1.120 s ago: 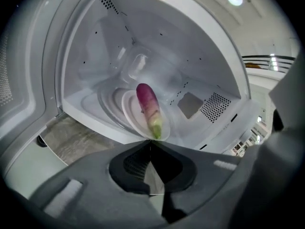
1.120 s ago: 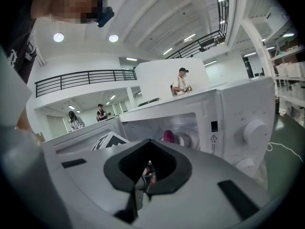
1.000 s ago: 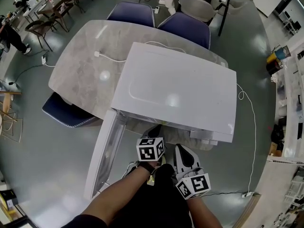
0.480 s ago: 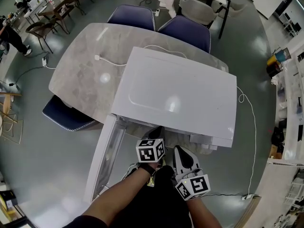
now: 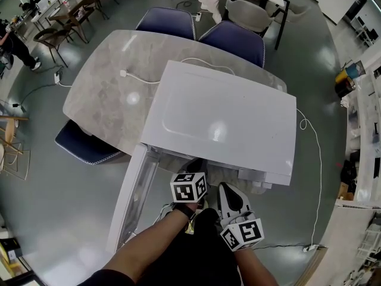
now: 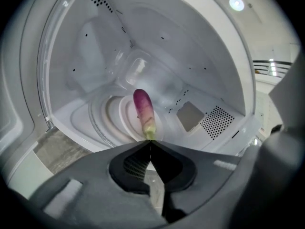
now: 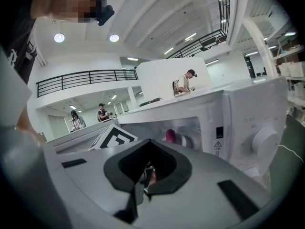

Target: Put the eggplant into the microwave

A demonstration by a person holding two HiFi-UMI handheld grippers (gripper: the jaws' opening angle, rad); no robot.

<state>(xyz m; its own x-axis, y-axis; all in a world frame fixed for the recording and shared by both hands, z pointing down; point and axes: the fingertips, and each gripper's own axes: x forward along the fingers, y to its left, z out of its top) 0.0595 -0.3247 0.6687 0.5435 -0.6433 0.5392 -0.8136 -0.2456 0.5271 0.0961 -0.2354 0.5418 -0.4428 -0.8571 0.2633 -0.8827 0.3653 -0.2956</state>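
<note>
A purple eggplant [image 6: 143, 109] with a green stem juts out over the round turntable [image 6: 112, 120] inside the white microwave [image 5: 220, 118]. My left gripper [image 6: 150, 141] is shut on its stem end, reaching into the cavity. In the head view only its marker cube [image 5: 189, 186] shows below the microwave's front edge. The microwave door [image 5: 132, 198] hangs open to the left. My right gripper [image 5: 224, 186] stays outside the opening, a little to the right, its jaws together and holding nothing. From the right gripper view the eggplant [image 7: 170, 135] shows as a purple tip inside the cavity.
The microwave stands on a grey marble table [image 5: 107, 82] with blue chairs [image 5: 229, 34] behind and a white cable [image 5: 140, 74] across the top. The control dial [image 7: 264, 140] is on the microwave's right front. Grey floor surrounds the table; people stand far off.
</note>
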